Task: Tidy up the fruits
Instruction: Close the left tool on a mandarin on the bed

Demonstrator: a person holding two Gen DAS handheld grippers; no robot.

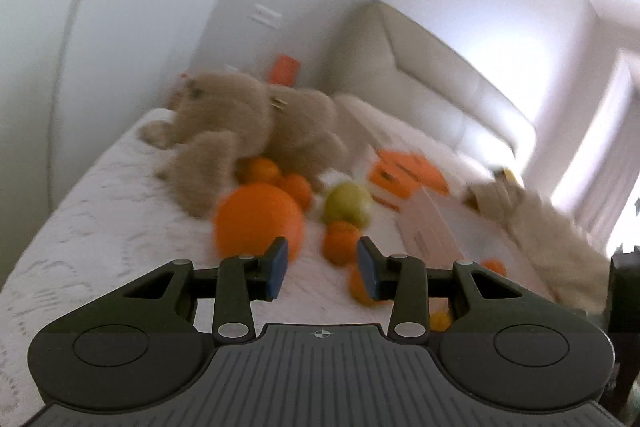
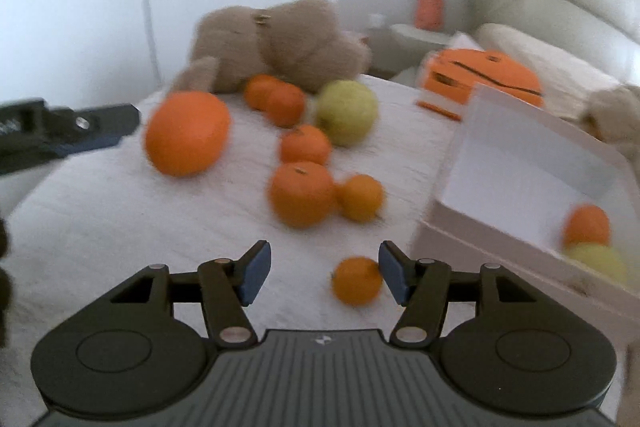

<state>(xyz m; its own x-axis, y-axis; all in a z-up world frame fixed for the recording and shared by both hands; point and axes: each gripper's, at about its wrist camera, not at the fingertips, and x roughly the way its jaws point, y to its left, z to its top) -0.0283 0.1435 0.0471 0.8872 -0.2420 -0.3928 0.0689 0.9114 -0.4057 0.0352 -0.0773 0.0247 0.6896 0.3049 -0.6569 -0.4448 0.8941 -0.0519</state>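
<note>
- Loose fruit lies on the bed [image 2: 100, 227]; a few pieces already sit in the white box [image 2: 520, 183], presumably the sorting target.
- Right gripper [image 2: 322, 273]: jaws apart, empty, a small orange [image 2: 357, 279] just beside one pad, likely next.
- Left gripper [image 1: 322, 267]: jaws narrowly apart, apparently empty, near the big orange [image 1: 258, 219].

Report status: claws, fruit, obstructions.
Left claw and right claw empty, jaws apart. Small orange beside right claw's pad, untouched. Two fruits in white box. Teddy bear crowds rear oranges.

The left gripper [image 1: 322, 269] points slightly downward, its blue pads [image 1: 277, 269] parted with nothing between them. The right gripper [image 2: 322, 273] tilts down more steeply, its pads [image 2: 394, 273] set wider, gripping nothing.
</note>
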